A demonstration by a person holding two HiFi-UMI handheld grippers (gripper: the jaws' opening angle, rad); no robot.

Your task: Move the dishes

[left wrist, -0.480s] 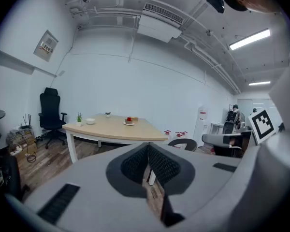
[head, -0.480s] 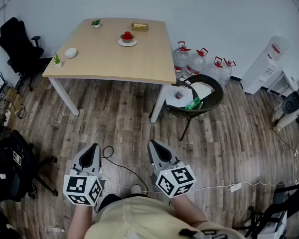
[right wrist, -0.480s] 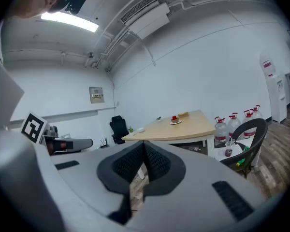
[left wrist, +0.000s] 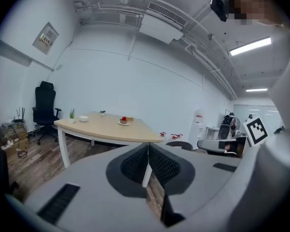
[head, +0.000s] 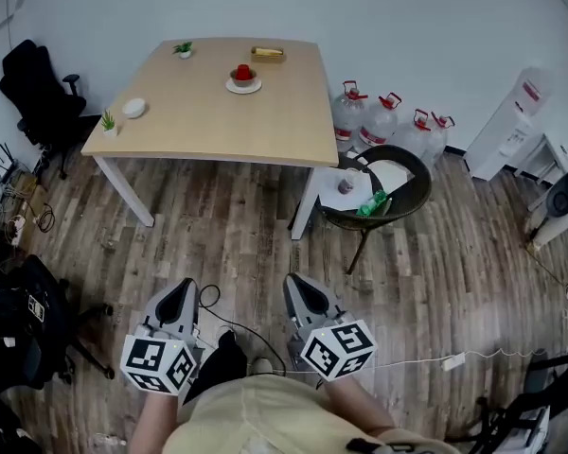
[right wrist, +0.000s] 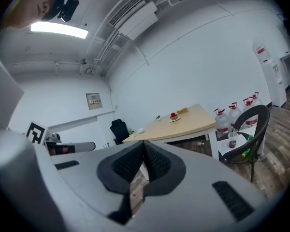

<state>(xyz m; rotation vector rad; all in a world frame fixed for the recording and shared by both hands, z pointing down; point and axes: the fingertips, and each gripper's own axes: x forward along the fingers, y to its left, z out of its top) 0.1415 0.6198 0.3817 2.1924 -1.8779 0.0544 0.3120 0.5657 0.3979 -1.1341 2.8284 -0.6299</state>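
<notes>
A wooden table (head: 265, 112) stands far ahead across the floor. On it a white plate (head: 243, 86) carries a bowl with something red (head: 243, 72). A small white bowl (head: 133, 108) sits near the table's left edge, and a yellowish tray (head: 268, 54) lies at its back. The plate also shows small in the left gripper view (left wrist: 123, 123) and the right gripper view (right wrist: 173, 119). My left gripper (head: 179, 299) and right gripper (head: 301, 294) hang low over the floor, both shut and empty, well short of the table.
Two small potted plants (head: 108, 119) (head: 183, 47) stand on the table. A dark round chair (head: 412, 197) holding papers and a green bottle sits right of it, with several water jugs (head: 388, 116) behind. A black office chair (head: 33, 88) is at left. Cables (head: 237, 324) cross the floor.
The whole view has shifted slightly; the table sits a little lower and to the right in view. A dark shoe now shows between the grippers. Both grippers stay shut.
</notes>
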